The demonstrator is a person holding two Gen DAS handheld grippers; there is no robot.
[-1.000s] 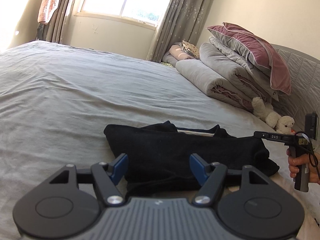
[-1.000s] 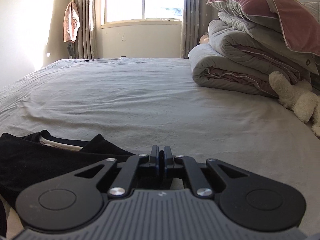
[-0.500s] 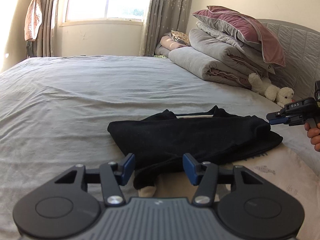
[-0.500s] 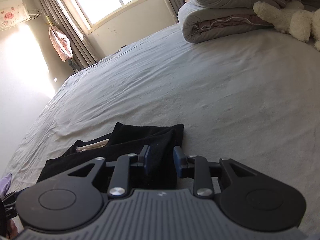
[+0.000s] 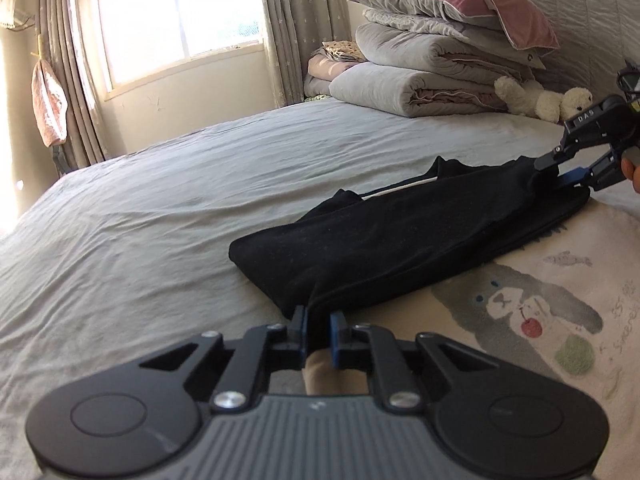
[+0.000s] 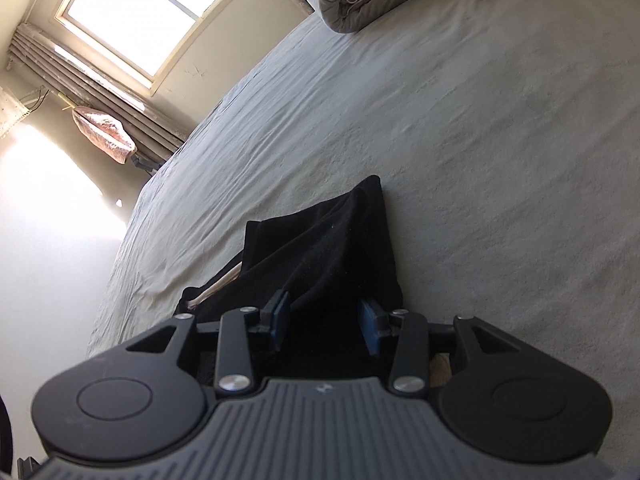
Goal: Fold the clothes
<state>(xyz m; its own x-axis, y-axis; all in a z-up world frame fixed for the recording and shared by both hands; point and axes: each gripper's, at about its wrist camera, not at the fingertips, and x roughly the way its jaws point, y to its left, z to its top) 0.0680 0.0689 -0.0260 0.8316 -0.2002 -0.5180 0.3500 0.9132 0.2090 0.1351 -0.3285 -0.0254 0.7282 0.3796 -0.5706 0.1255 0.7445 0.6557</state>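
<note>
A black garment (image 5: 400, 240), folded into a long band, lies across the grey bed sheet (image 5: 140, 220); a pale strip shows at its far edge. My left gripper (image 5: 318, 320) is at its near left corner, its jaws closing with a fold of black cloth pinched between the blue pads. At the other end sits my right gripper (image 5: 560, 168), held by a hand. In the right wrist view the right gripper (image 6: 324, 312) has its jaws opening; the black garment (image 6: 332, 248) lies between the pads, which stand clear of it.
Under the black garment's near side lies a cream shirt (image 5: 540, 300) with a cartoon print. Folded quilts and pillows (image 5: 420, 80) and a white plush toy (image 5: 540, 100) sit by the headboard at the right. A window (image 5: 172, 20) with curtains is behind the bed.
The left jaws narrowed from wide apart onto the black garment's corner. The right jaws went from shut to apart over the garment's end. Both wrists rolled, tilting both views.
</note>
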